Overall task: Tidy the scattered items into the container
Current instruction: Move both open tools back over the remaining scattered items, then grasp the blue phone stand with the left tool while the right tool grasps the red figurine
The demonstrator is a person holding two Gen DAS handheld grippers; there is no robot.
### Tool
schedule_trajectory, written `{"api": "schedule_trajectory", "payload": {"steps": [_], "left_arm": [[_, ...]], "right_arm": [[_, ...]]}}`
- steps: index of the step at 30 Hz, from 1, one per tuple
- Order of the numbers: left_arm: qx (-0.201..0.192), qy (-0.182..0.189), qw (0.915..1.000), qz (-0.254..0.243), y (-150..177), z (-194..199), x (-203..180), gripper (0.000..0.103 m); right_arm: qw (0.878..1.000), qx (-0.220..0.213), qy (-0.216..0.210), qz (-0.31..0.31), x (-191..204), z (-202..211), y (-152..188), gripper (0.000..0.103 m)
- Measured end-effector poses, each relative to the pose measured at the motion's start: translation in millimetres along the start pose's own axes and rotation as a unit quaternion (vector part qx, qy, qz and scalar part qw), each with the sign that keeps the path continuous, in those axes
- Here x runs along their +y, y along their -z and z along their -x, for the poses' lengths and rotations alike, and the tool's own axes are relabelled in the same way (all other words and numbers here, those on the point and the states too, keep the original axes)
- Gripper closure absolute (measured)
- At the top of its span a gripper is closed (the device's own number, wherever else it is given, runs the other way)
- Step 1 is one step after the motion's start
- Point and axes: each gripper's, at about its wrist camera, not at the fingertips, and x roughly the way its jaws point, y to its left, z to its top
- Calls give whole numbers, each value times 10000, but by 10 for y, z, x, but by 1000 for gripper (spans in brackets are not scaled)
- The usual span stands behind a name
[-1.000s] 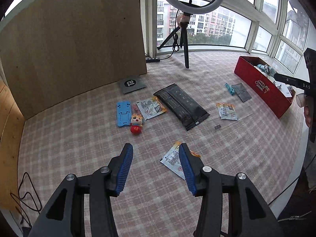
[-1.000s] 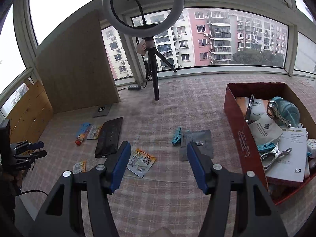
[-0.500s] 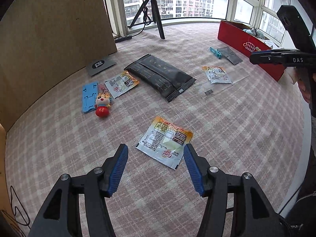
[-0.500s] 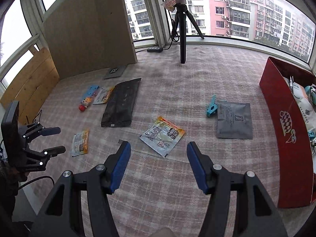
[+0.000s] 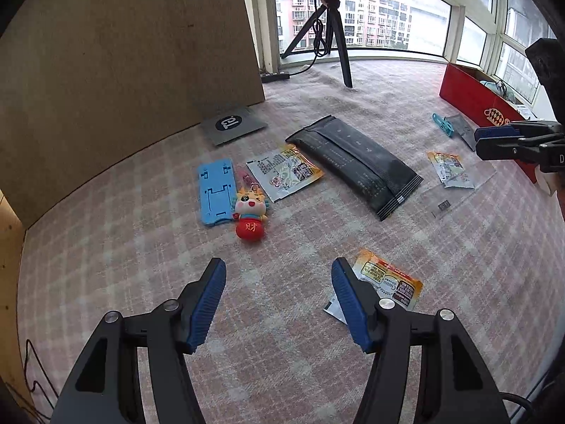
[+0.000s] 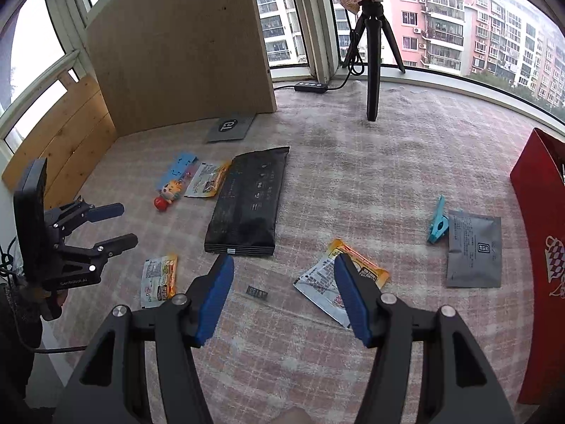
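Both tools gape empty: left tool [image 5: 279, 293] has toy [image 5: 250, 217] at 12 o'clock, right tool [image 6: 284, 282] has sachet [image 6: 319, 282] at 2; slide one pad under an edge; box [image 6: 543, 226] at 3

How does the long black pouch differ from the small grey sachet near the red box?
The black pouch is much longer and larger; the grey sachet is small and nearly square. The black pouch lies mid-cloth, with a printed snack packet beside it; the grey sachet lies close to the red box, with a blue clip at its edge. Both lie flat on the checked cloth, still outside the box.
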Motion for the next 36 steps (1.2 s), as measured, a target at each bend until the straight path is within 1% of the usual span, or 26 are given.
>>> {"api": "schedule_trajectory", "payload": {"steps": [5, 8, 11, 14, 16, 20, 23, 27, 29, 33, 36], "left_arm": [[30, -134, 9999, 7, -124, -228, 74, 45], [51, -88, 9999, 7, -163, -319, 82, 45], [54, -53, 10000, -39, -181, -361, 65, 45], [47, -34, 10000, -75, -195, -382, 49, 45], [36, -35, 10000, -78, -206, -397, 53, 45], [3, -32, 10000, 9, -224, -409, 95, 45], [5, -31, 10000, 31, -228, -425, 118, 45], [40, -62, 10000, 15, -211, -437, 129, 45], [33, -58, 10000, 33, -203, -424, 139, 45], [-9, 0, 10000, 91, -207, -402, 163, 45], [-113, 29, 9998, 129, -219, -365, 171, 45]], "right_arm": [[9996, 116, -89, 255, 117, -101, 15, 45], [9979, 241, -83, 588, 173, -148, 125, 45], [9945, 468, -205, 919, 203, -222, 246, 45], [9907, 592, -89, 1219, 203, -233, 321, 45], [9922, 583, -22, 1104, 114, -204, 323, 45], [9973, 438, 18, 592, -126, -106, 293, 45], [9986, 361, -85, 378, -176, -40, 282, 45], [9979, 310, -232, 510, 43, -71, 271, 45], [9972, 303, -438, 528, 213, -139, 276, 45], [9940, 410, -699, 734, 588, -350, 286, 45], [9918, 486, -690, 955, 812, -490, 265, 45]]}}
